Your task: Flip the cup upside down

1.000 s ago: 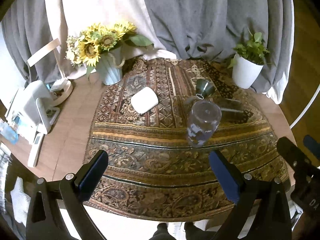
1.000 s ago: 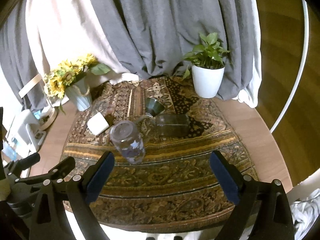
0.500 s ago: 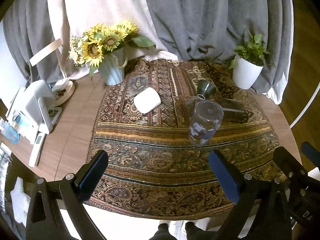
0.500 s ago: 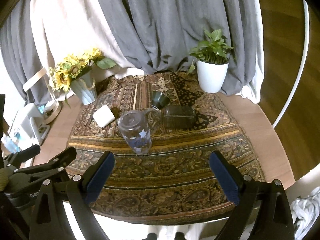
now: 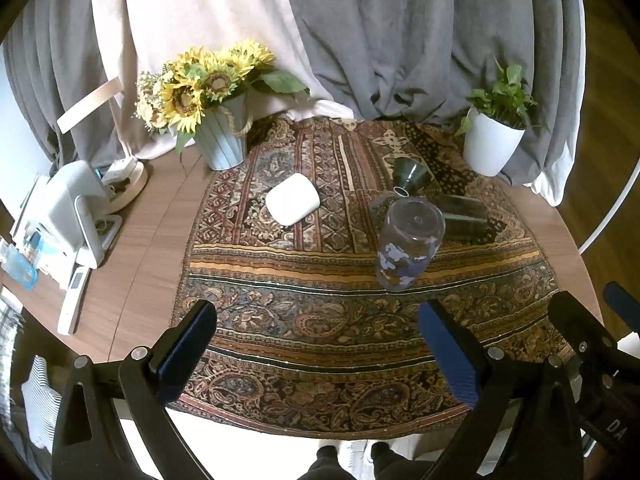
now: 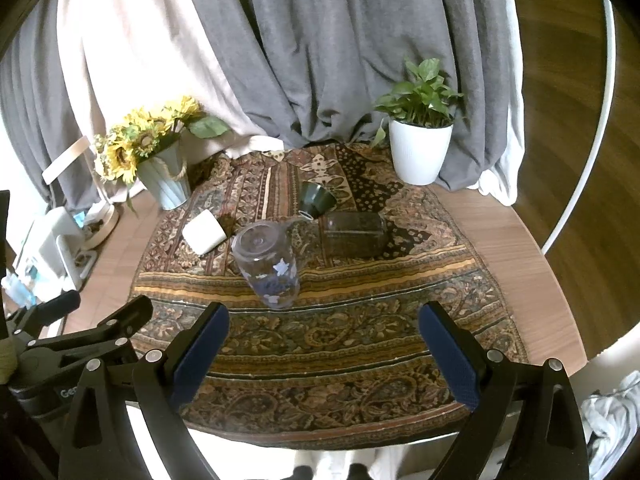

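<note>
A: Cup (image 5: 408, 242) position: mid-frame on the rug (image 5: 320, 320), base up, mouth on the cloth. Printed pattern visible on its clear wall.

B: Relation to left tongs (image 5: 320, 344)?

A: Cup sits above them in frame, nearer the right finger, apart from both. Fingers spread wide, released, holding nothing.

B: Right tongs (image 6: 324, 344)?

A: Same state: fingers spread, released, nothing held. In the right view the cup (image 6: 269, 264) stands just above the left finger, not touching.

B: Neighbours?

A: White cup (image 5: 293, 205) on its side to the left; dark jar (image 6: 354, 234) on its side to the right.
</note>
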`<action>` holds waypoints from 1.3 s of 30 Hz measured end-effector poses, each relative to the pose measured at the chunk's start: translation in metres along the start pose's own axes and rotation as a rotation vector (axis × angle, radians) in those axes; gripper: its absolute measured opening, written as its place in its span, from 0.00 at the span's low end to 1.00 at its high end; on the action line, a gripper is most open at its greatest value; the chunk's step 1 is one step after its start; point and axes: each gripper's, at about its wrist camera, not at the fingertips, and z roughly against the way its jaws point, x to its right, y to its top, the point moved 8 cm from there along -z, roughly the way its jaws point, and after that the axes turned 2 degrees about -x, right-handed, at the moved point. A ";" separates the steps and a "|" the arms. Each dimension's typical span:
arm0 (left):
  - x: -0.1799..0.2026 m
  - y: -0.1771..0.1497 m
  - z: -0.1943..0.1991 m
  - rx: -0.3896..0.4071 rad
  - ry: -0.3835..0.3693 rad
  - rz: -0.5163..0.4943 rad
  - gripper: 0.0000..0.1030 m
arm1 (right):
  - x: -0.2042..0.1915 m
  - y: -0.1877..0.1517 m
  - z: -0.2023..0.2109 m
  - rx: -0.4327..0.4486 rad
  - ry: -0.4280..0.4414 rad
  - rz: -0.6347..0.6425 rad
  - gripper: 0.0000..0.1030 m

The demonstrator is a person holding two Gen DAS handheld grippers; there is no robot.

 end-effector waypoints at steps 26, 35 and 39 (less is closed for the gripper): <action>0.002 0.002 0.009 0.025 -0.005 -0.018 1.00 | 0.001 0.000 0.007 0.018 -0.003 -0.011 0.93; 0.002 0.002 0.009 0.024 -0.006 -0.018 1.00 | 0.000 0.000 0.006 0.017 -0.004 -0.011 0.93; 0.002 0.002 0.009 0.026 -0.006 -0.016 1.00 | 0.000 0.000 0.007 0.017 -0.004 -0.011 0.93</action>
